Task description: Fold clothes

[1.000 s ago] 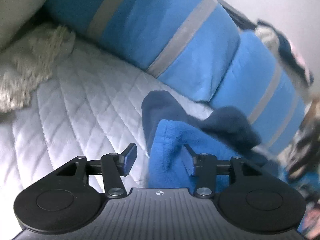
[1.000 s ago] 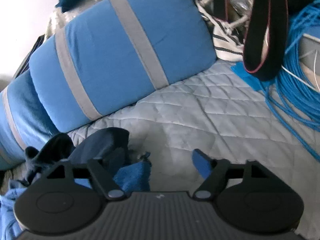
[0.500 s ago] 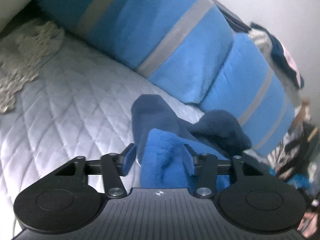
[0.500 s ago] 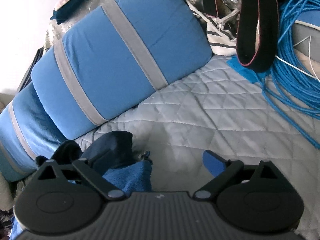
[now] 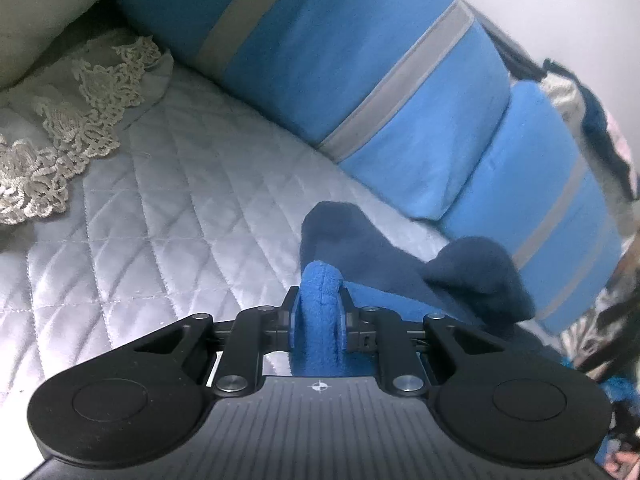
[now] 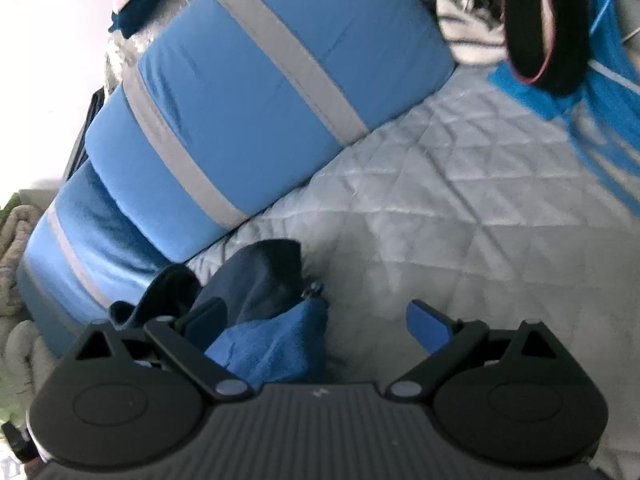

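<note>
A fleece garment, bright blue with navy parts [image 5: 360,248], lies bunched on the quilted grey bedspread [image 5: 160,216] near the blue cushions. My left gripper [image 5: 319,316] is shut on a fold of its bright blue fleece. In the right wrist view the same garment [image 6: 272,344] lies between the open jaws, toward the left finger. My right gripper [image 6: 316,320] is open and holds nothing; the navy part [image 6: 256,276] lies just beyond it.
Two blue cushions with grey stripes [image 5: 360,80] [image 6: 256,92] line the back of the bed. A lace-edged cloth [image 5: 60,152] lies at the left. A coil of blue cable [image 6: 608,92], a black strap [image 6: 540,20] and a striped bag [image 6: 468,36] lie at the right.
My left gripper has closed on the bright blue fleece; its jaws were open before. My right gripper stayed open and shifted slightly over the garment's right edge.
</note>
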A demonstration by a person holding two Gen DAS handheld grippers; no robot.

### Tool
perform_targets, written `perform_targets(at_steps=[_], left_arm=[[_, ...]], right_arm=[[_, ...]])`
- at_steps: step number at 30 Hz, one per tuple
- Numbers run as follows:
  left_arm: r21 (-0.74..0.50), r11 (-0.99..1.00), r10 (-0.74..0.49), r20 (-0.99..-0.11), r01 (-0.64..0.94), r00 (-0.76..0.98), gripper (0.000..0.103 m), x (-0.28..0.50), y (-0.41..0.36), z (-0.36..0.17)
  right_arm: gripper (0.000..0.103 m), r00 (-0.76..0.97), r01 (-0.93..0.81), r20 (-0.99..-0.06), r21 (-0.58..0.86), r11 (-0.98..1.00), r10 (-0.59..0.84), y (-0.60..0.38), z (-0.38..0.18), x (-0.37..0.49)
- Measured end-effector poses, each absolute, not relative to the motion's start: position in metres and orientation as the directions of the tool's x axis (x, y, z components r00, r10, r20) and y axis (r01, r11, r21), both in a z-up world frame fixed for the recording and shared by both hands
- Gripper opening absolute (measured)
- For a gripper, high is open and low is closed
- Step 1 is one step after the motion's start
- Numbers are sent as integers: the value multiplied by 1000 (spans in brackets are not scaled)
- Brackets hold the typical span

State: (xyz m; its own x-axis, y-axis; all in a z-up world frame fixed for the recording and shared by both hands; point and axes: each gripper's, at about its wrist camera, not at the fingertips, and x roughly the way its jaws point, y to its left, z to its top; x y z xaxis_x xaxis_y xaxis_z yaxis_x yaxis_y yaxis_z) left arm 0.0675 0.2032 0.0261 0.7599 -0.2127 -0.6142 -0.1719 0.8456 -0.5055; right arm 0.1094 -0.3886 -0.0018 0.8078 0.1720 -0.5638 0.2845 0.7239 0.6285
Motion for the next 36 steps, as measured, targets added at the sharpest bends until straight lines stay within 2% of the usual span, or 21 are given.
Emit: perform_targets(at_steps=[3, 6, 9, 10, 11, 18, 24, 26, 31, 36], left_arm=[[-509, 842, -214, -620, -179, 755, 18, 67, 204, 24], [-529, 829, -227, -614, -180, 756, 18, 66, 207, 22], [-552, 815, -242, -601, -176, 762, 18, 64, 210, 21], [-562, 809, -250, -592, -170, 766, 18, 62, 211, 22], [-577, 801, -260, -577, -161, 774, 18, 60, 213, 24], [-622, 780, -284, -447, -66, 848, 18, 43, 217, 49], [-494, 863, -181, -497, -105, 848, 18, 49, 196, 58], [-452, 887, -153, -484, -96, 861, 18, 50, 188, 63], [-453, 888, -141, -430, -78, 892, 18, 51, 184, 81], [-416, 896, -98, -528, -157, 844, 18, 78, 182, 76]], right_arm=[[96, 778, 281, -576, 676, 681, 250, -394, -15, 120], [74, 755, 287, -569, 733, 616, 326, -398, -29, 126], [32, 759, 268, -533, 780, 566, 375, -398, -34, 127], [21, 778, 245, -514, 778, 578, 362, -396, -29, 124], [16, 801, 221, -494, 768, 601, 338, -394, -20, 120], [12, 911, 68, -347, 658, 750, 222, -374, 29, 101], [11, 910, 93, -377, 591, 801, 172, -362, 35, 112], [11, 914, 99, -375, 578, 810, 156, -361, 36, 112], [10, 938, 93, -323, 583, 807, 125, -362, 45, 112], [10, 924, 136, -367, 578, 805, 107, -358, 45, 136]])
